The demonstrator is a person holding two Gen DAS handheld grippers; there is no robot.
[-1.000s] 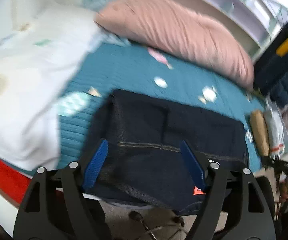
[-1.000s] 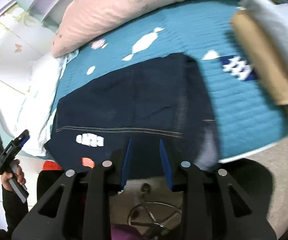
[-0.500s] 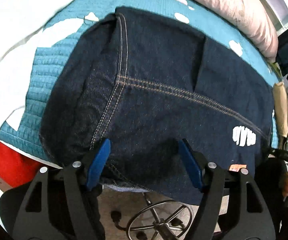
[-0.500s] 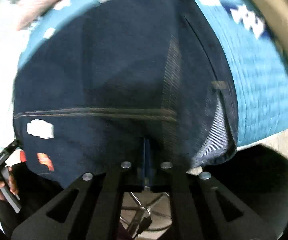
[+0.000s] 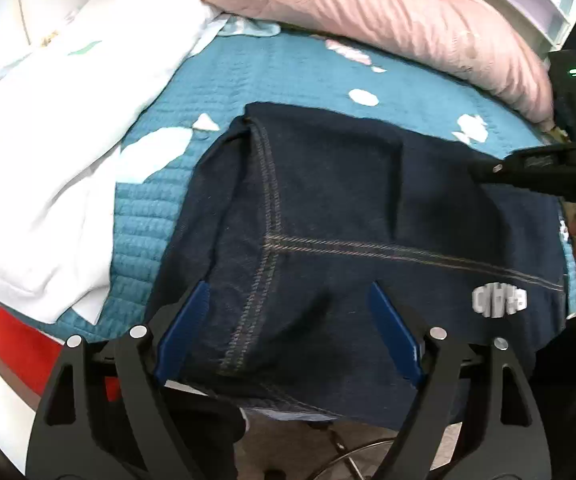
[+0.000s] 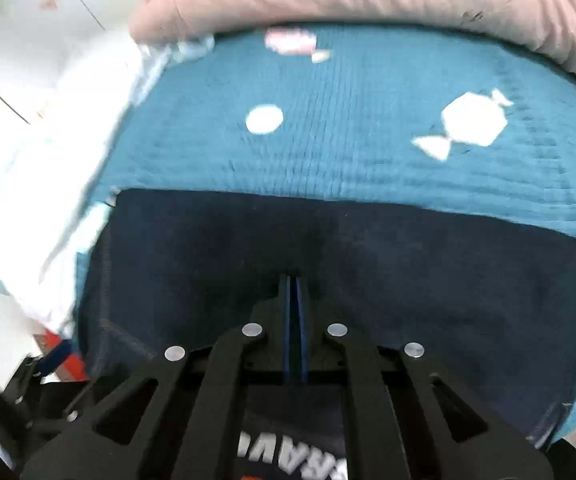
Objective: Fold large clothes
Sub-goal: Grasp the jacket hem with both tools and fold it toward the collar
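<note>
A dark navy denim garment (image 5: 328, 240) with tan stitching and a white logo lies folded on the teal bedspread (image 5: 288, 76), its near edge hanging over the bed's edge. My left gripper (image 5: 288, 332) is open, its blue pads either side of the garment's near edge, holding nothing. My right gripper (image 6: 294, 284) is shut on a fold of the garment (image 6: 408, 280), raised over the middle of the cloth. It also shows in the left wrist view (image 5: 536, 172) at the right, above the denim.
A long pink pillow (image 5: 388, 12) lies along the far side of the bed. A white quilt (image 5: 48, 120) is piled at the left. Something red (image 5: 20, 344) sits below the bed's left edge. A chair base (image 5: 352, 456) stands on the floor below.
My right gripper closed on the garment's near edge and carried it up and forward over the cloth. My left gripper stayed open and pulled back slightly.
</note>
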